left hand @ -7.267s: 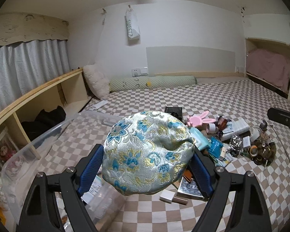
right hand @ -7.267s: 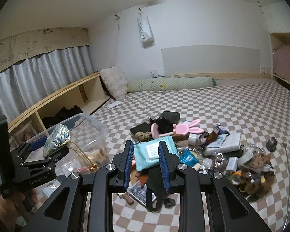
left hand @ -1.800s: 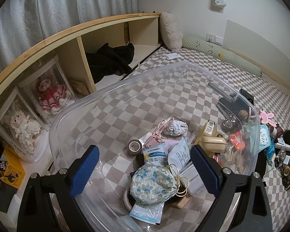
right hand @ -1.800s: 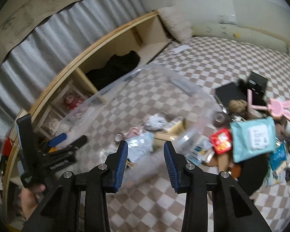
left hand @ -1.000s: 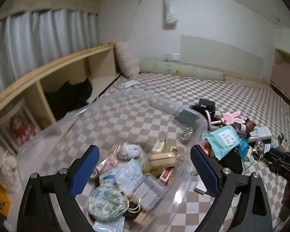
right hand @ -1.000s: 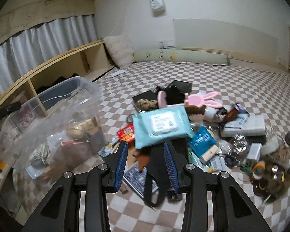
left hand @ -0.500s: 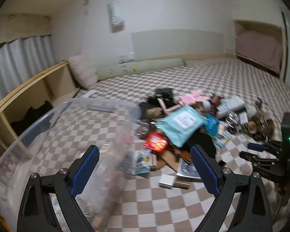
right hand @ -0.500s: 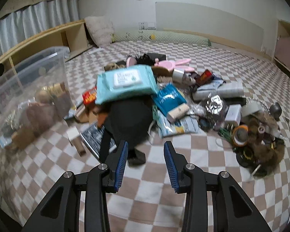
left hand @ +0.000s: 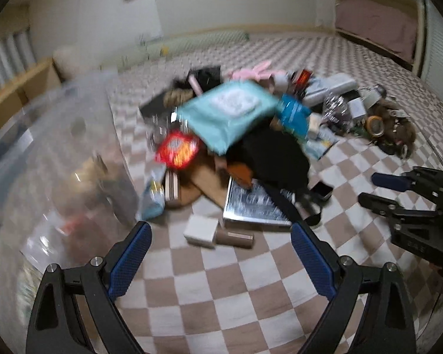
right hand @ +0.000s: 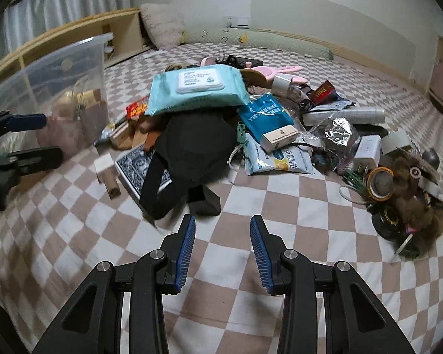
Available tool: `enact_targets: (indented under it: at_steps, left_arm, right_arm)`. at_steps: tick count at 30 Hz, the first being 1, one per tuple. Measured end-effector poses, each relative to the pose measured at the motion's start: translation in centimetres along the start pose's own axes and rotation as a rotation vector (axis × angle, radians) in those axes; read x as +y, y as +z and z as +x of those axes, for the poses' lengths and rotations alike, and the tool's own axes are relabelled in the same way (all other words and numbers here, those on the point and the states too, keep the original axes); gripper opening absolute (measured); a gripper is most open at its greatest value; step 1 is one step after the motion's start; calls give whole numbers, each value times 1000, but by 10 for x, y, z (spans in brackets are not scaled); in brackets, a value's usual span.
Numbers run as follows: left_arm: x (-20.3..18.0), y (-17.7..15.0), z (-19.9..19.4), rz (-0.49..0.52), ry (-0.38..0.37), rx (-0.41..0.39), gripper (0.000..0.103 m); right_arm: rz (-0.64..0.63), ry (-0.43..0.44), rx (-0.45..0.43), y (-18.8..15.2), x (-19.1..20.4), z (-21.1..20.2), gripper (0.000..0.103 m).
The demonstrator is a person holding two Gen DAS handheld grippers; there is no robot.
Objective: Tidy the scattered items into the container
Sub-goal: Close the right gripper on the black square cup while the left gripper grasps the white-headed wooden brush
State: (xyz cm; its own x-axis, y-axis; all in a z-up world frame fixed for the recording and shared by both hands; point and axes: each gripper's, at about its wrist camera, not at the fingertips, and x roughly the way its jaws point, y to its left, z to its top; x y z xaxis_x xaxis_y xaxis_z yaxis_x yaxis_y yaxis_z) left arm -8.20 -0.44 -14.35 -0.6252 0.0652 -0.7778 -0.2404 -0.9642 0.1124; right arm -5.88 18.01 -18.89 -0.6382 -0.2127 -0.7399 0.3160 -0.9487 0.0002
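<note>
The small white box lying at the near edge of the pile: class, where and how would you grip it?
Grip the small white box across its two short side faces, coming from above. It lies flat on the bedcover, free except for the brown tube alongside.

Checked bedcover; white pillow

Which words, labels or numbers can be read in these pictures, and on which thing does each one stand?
"英颗粒", as far as it can be read, with the start hidden: white and blue flat sachet.
Too small to read: the white lid label of the light-blue wet-wipe pack; the print on the blue foil packet; the gold print on the dark red box.
Left wrist view: everything is too blurred to read.
</note>
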Motion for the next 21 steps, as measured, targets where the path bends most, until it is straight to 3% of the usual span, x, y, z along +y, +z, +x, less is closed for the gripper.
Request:
enact_targets:
  at_steps: [10, 21]
  left_arm:
    - [18, -12, 48, -151, -17, 125, 96]
    - [10, -10, 78, -117, 24, 170, 96]
  right_arm:
    - [-199, -27, 5, -2, 21, 17, 40]
    - [-175, 23, 60, 5, 21, 43, 40]
